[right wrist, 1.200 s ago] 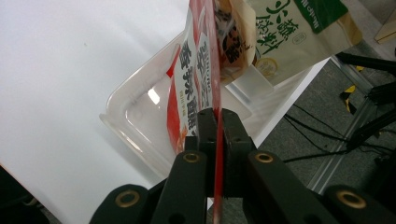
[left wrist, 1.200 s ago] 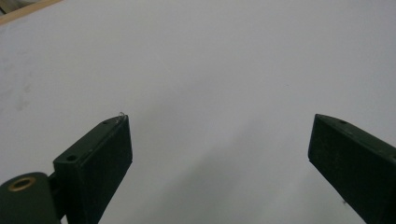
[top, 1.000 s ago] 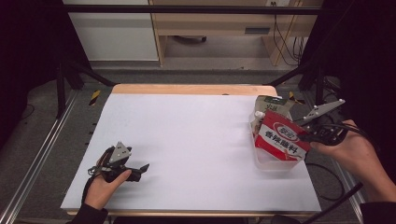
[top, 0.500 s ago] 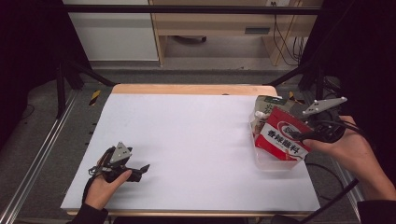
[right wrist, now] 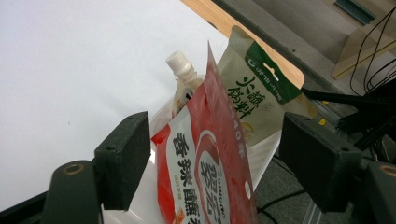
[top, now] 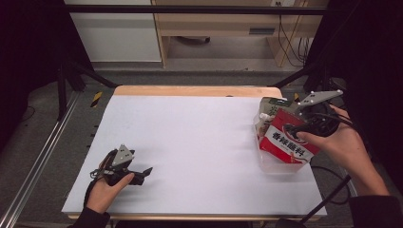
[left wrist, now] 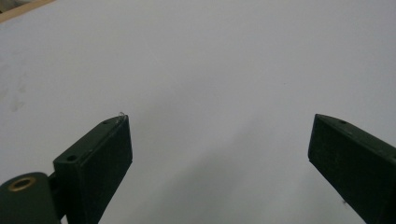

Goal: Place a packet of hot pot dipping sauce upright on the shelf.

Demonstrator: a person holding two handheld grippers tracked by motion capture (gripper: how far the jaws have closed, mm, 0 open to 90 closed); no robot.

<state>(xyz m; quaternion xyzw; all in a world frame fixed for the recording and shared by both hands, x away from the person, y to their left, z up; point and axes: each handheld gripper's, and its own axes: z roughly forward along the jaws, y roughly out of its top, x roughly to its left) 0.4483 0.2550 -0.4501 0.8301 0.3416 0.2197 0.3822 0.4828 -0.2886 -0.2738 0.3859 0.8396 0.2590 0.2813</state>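
Note:
A red seasoning packet [top: 286, 144] stands upright in a clear plastic container [top: 280, 166] at the table's right side. Behind it are a green packet [top: 272, 105] and a white spouted pouch [top: 261, 124]. My right gripper [top: 298, 129] is at the packet's right, held by a hand. In the right gripper view its jaws stand open [right wrist: 215, 135] on either side of the red packet [right wrist: 210, 177], apart from it, with the green packet [right wrist: 254, 91] and the spout [right wrist: 179, 64] beyond. My left gripper [top: 144, 174] rests near the front left, open [left wrist: 219, 126] over bare white table.
The white table top [top: 199, 137] has a wooden strip along its far edge [top: 190, 90]. Cables run off the right side by the container. A metal rail [top: 43, 152] lies along the floor to the left.
The right gripper has shifted slightly toward the far side above the red packet. The left gripper has stayed put.

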